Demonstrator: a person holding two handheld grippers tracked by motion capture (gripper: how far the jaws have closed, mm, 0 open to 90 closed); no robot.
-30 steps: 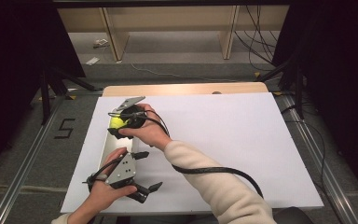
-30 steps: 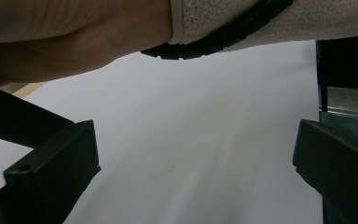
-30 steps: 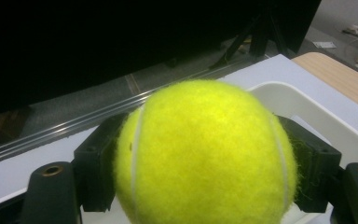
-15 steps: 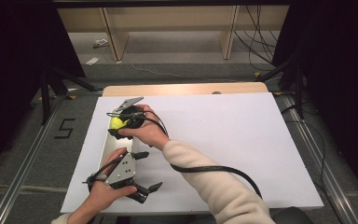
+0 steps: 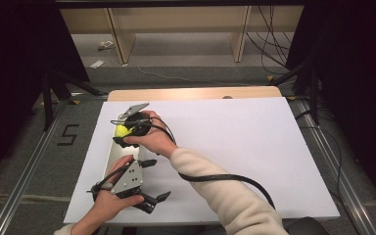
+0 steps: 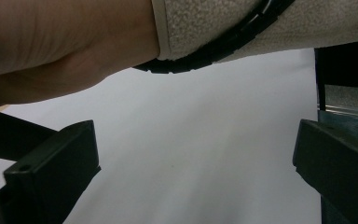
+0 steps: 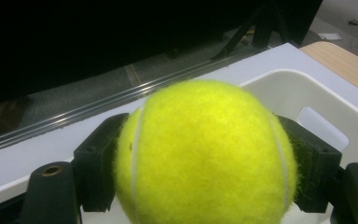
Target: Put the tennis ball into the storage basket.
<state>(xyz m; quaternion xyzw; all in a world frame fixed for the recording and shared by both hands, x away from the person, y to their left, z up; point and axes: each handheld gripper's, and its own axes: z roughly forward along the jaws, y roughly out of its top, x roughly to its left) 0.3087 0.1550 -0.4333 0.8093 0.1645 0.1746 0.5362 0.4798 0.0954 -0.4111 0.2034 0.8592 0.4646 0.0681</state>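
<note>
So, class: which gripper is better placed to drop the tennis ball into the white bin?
The right gripper: its jaws already clamp the tennis ball over the white bin. The left gripper is open, nearer the person.

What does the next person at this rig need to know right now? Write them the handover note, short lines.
Right gripper: shut on the tennis ball, a jaw on each side, held over the white bin at the table's left edge.
Left gripper: open, holding nothing, near the table's front edge, under the right forearm.
Done: ball picked up and brought to the bin.
Left: probably lower the ball into the bin and open the jaws. What the bin already holds cannot be seen.
</note>
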